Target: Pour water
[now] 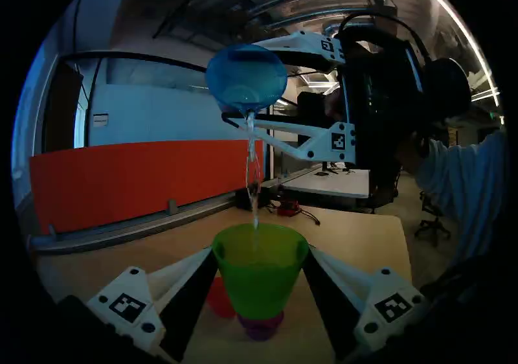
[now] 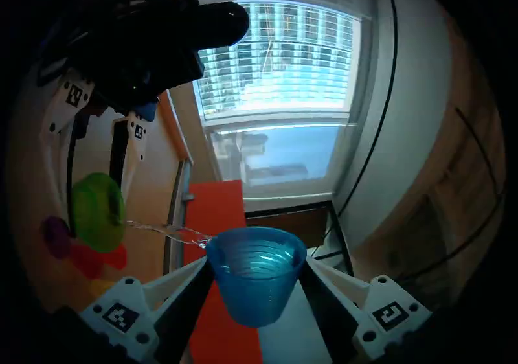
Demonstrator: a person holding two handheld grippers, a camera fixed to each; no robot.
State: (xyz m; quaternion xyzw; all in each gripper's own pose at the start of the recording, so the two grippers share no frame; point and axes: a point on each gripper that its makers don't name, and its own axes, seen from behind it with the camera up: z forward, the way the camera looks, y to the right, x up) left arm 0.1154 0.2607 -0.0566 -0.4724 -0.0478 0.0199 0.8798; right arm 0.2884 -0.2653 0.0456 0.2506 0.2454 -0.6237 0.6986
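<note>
My left tongs (image 1: 260, 263) clench the green cup (image 1: 260, 283), right tongs (image 2: 256, 270) the blue cup (image 2: 256, 293) above it; red cup (image 1: 220, 299), purple cup (image 1: 261, 326) crowd its base.

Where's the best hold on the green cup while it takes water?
Upper wall, just under the rim, from the sides, as the left claw has it. The green cup is upright and widens upward, so the taper should resist slipping down, and a side hold leaves the mouth open for the stream from the blue cup.

tilted blue cup (image 1: 246, 79), water stream (image 1: 251, 170), green cup (image 1: 260, 273)
</note>
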